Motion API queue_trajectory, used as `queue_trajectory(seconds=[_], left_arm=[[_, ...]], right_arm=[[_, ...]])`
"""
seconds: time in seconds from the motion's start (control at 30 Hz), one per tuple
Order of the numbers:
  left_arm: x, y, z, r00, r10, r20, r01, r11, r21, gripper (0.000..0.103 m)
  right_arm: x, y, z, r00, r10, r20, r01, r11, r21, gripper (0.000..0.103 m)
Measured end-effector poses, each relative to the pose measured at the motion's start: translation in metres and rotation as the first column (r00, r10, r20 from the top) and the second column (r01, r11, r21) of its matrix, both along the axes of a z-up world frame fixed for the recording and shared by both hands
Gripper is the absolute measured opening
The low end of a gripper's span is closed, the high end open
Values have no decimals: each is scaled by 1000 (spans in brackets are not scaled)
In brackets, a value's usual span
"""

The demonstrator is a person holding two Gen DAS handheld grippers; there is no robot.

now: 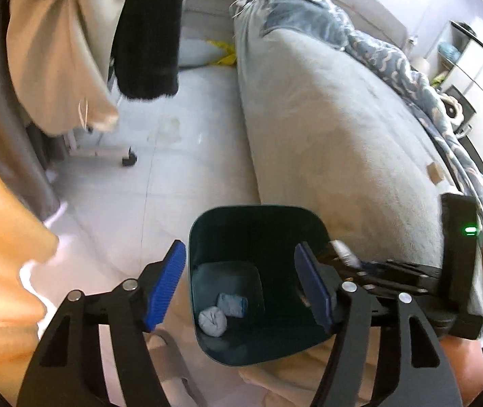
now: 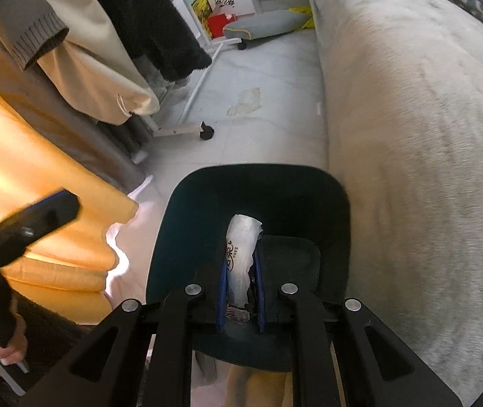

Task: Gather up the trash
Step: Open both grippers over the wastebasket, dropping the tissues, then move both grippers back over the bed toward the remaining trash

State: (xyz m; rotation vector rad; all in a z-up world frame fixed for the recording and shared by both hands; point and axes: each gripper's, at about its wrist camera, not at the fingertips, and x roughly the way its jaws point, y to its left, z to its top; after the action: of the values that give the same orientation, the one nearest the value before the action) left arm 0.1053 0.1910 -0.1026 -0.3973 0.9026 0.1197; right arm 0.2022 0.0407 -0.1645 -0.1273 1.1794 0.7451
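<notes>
A dark green trash bin [image 1: 207, 234] stands on the floor beside the bed; it also shows in the right wrist view [image 2: 187, 203]. Inside lie a white crumpled wad [image 1: 211, 320] and a pale blue wad [image 1: 231, 304]. My left gripper [image 1: 241, 288] is open and empty, its fingers straddling the bin's mouth from above. My right gripper [image 2: 240, 271] is shut on a white printed wrapper [image 2: 241, 254] and holds it over the bin's opening. The right gripper also shows in the left wrist view [image 1: 343, 254], at the bin's right rim.
A grey bed [image 1: 326, 129] with a blue patterned duvet [image 1: 394, 61] runs along the right. Clothes [image 1: 71, 34] hang on a wheeled rack [image 2: 204, 132] at left. An orange curtain [image 2: 37, 176] hangs at left. A stain [image 2: 246, 100] marks the tiled floor.
</notes>
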Motion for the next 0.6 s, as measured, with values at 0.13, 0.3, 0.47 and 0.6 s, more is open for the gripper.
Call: queue_trajectory(seconds=[0.13,0.3,0.47,0.6], left_arm=[[-6,2,19,998,-3,69,2,1000,8,67],[-11,-4,44,988,-26,150,20,999,38,67],[-15,-5,55,980,-31,194,26,999,29,67],[-17,-3,61,975,-1,220,-3,1000,16,68]], right_arm=[[0,4,-6,1000,21,-10,-21,1000,-15,14],[0,9,-6,999,30,-12,-30,1000,-6,24],[-3,12,6,999,37,32,-38,999,26,80],[-3,7,16,998,35,55,-37,999,37,81]])
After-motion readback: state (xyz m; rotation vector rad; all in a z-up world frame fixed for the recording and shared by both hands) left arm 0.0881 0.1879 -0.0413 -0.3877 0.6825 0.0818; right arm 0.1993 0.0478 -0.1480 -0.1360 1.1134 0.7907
